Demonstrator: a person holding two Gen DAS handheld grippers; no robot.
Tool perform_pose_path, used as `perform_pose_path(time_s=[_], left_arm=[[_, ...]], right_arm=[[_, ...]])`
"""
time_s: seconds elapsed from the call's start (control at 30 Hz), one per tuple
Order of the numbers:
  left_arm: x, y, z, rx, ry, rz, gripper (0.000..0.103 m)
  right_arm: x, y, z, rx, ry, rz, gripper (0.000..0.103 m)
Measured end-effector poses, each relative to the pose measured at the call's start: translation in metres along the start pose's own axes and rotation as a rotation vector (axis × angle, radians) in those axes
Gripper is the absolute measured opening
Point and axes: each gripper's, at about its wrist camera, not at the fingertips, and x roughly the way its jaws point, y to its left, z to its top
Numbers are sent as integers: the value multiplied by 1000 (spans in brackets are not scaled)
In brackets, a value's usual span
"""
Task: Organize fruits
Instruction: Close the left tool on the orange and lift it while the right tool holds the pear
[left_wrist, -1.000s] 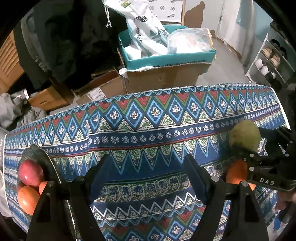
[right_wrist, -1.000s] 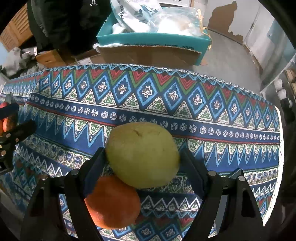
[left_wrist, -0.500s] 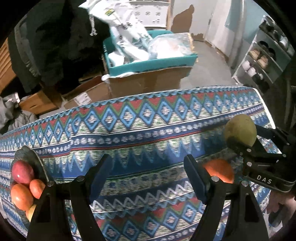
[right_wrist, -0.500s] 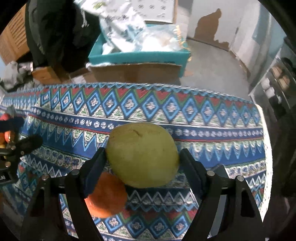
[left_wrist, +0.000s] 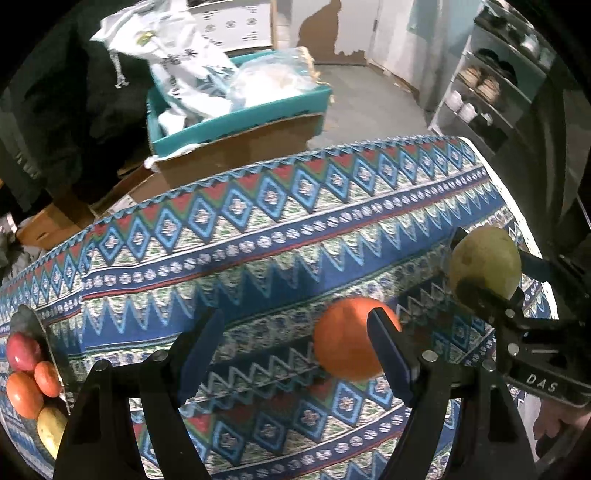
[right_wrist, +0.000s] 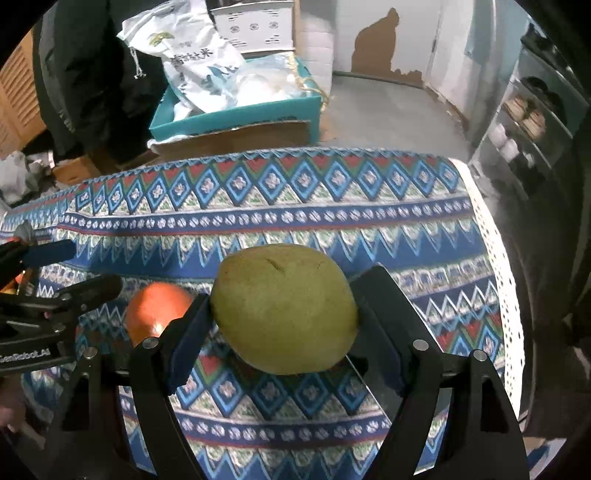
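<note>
A yellow-green fruit (right_wrist: 284, 306) is clamped between the pads of my right gripper (right_wrist: 284, 326), which holds it above the patterned tablecloth (right_wrist: 332, 206). The left wrist view shows this same fruit (left_wrist: 484, 258) in the right gripper (left_wrist: 493, 275) at the far right. An orange (left_wrist: 343, 339) lies on the cloth just beyond the right finger of my left gripper (left_wrist: 295, 350), which is open and holds nothing. In the right wrist view the orange (right_wrist: 155, 310) sits between the two grippers, with the left gripper (right_wrist: 72, 269) at the left edge. A dark plate (left_wrist: 26, 321) at the far left holds several fruits.
Past the table's far edge a teal box (left_wrist: 236, 125) with white bags rests on a cardboard box (left_wrist: 236, 155). A shelf rack (right_wrist: 524, 122) stands to the right. The cloth's white lace trim (right_wrist: 495, 258) marks the table's right edge.
The right gripper has lifted the yellow-green fruit away from the orange. The left gripper has moved right, so the orange now sits by its right finger and the plate is at the frame's left edge.
</note>
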Motion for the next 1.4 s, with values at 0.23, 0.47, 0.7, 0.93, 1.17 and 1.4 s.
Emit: perform_pose_path(time_s=[0.23, 0.47, 0.7, 0.93, 1.17, 1.4], left_arm=[[14, -22, -7, 33, 36, -18, 82], [30, -30, -12, 38, 67, -24, 85], [47, -35, -16, 45, 108, -41, 85], [52, -36, -20, 42, 116, -93, 71], [45, -35, -26, 76, 90, -37, 69], [23, -18, -26, 59, 36, 18, 69]], right_arm=[[-6, -14, -14, 17, 2, -13, 80], [-9, -23, -20, 41, 2, -25, 80], [-9, -24, -25, 46, 10, -26, 80], [-8, -21, -24, 38, 11, -34, 80], [-10, -12, -20, 6, -5, -46, 80], [-21, -3, -15, -19, -37, -51, 80]])
